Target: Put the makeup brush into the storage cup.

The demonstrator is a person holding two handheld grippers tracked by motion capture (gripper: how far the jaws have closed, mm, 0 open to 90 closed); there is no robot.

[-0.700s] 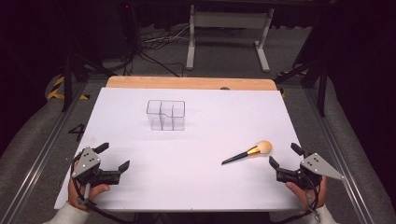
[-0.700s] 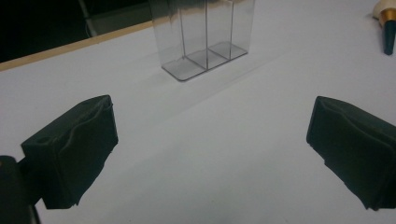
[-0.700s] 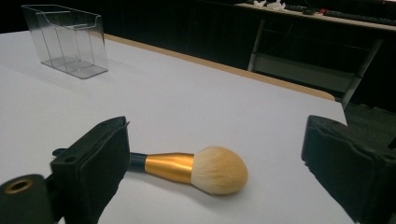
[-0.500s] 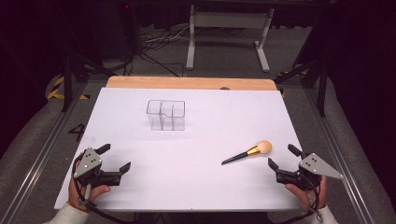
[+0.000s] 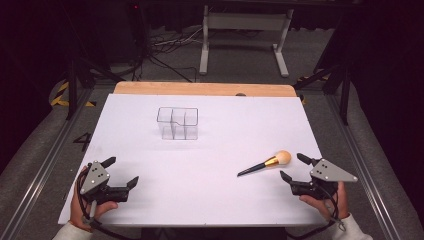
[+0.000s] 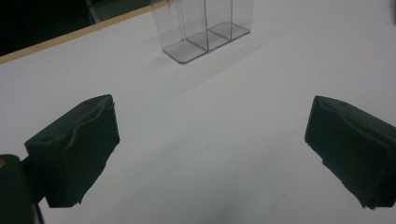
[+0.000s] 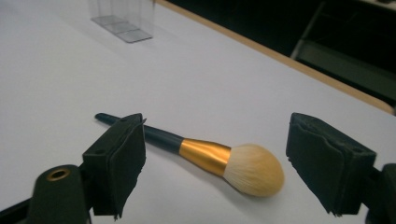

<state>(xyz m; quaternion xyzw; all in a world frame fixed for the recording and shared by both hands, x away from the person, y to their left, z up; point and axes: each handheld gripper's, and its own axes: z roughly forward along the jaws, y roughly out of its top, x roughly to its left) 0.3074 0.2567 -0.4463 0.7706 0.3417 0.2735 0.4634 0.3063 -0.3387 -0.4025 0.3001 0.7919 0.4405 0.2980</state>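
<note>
At the lower right of the high view, the right gripper (image 5: 291,168) sits just beside the makeup brush (image 5: 265,164), and it has crept a little closer to the brush than it was a moment ago. Its jaws are spread apart and nothing is between the pads yet. In the right gripper view the brush (image 7: 201,155) lies flat on the white tabletop (image 7: 196,79), right in front of the two black jaws, with its fluffy tan tip toward the right of the frame and its thin dark handle running off to the left behind the left jaw. The brush itself has not moved. At the lower left of the high view, the left gripper (image 5: 120,172) rests near the front edge of the tabletop (image 5: 220,200), about where it was before. Its jaws are wide apart and hold nothing, as the left gripper view also shows, with bare white tabletop between them. Up in the middle of the high view stands the clear box (image 5: 178,123) with its small open slots, well apart from the brush and from both hands. It looks like the right hand is lining up to pick up the brush, and the box may be where the brush should go. The pick-up has not started yet.
</note>
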